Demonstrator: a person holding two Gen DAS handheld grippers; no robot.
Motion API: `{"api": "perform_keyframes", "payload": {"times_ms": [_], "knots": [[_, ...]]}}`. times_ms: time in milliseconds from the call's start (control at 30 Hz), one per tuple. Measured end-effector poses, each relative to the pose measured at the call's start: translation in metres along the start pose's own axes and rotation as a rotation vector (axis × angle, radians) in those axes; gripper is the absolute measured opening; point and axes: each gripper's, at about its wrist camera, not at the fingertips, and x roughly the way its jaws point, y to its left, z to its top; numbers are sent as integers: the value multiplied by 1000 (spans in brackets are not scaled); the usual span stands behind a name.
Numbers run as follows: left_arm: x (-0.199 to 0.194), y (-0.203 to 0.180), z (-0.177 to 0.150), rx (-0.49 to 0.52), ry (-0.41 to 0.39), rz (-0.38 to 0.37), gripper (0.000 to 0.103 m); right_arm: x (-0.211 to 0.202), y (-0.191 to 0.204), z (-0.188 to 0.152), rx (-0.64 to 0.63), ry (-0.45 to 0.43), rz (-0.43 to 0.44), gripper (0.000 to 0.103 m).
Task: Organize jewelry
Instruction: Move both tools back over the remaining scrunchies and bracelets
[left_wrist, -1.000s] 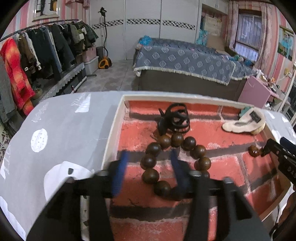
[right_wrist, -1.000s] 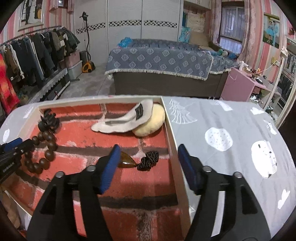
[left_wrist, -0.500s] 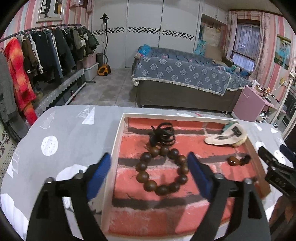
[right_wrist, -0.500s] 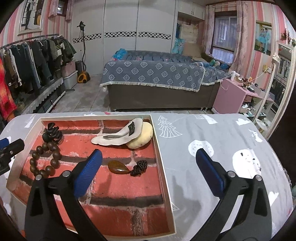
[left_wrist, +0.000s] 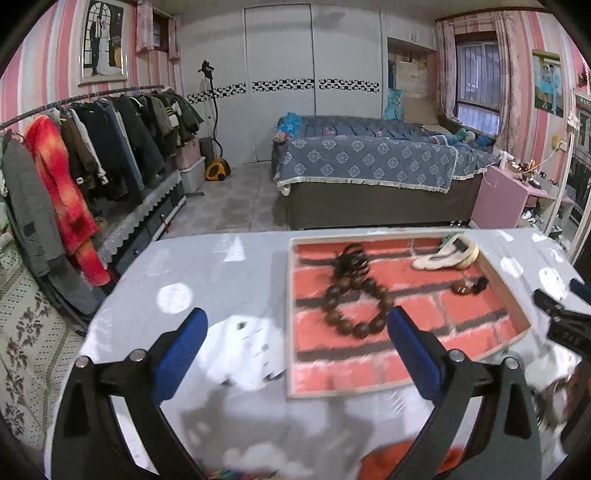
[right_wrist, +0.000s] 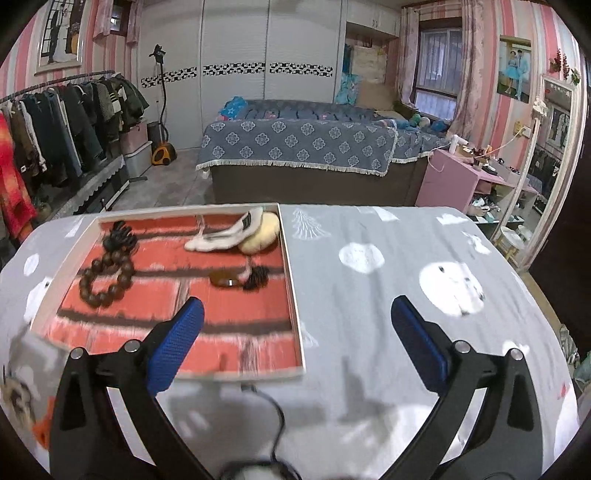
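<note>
Wooden bead bracelet (left_wrist: 356, 308) in tray (left_wrist: 509, 291)

Legible text: none. Dark tag on the cream hair clip (right_wrist: 225, 236) in the tray (right_wrist: 291, 295): print too small to read.

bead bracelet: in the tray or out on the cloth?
In. The bead bracelet lies as a closed loop on the brick-print floor of the tray, next to the black hair claw; neither gripper touches it.
</note>
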Motion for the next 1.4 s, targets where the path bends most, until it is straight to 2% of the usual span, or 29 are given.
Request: {"api": "perform_keyframes", "payload": {"times_ms": [200,467,733,933,1133,1200,1400], "knots": [[-22,25,-33,-29,22,-7,96,-33,1,-30,7,5,22,99],[-28,41,-77,-57,78,-20,96,-67,24,-77,-73,2,9,99],[-34,46,-113,-50,103,-3,96,-76,30,-110,-65,65,44,99],[-35,48,-127,-50,118,-2,96,-72,37,-127,-67,121,74,98],[-36,45,-134,-24,118,16,96,-74,46,-133,-84,123,89,98],[-33,46,-135,-29,127,10,96,-71,51,-135,-96,138,96,91],[-24,44,-139,-22,166,-7,95,-65,60,-138,-143,165,96,81]]}}
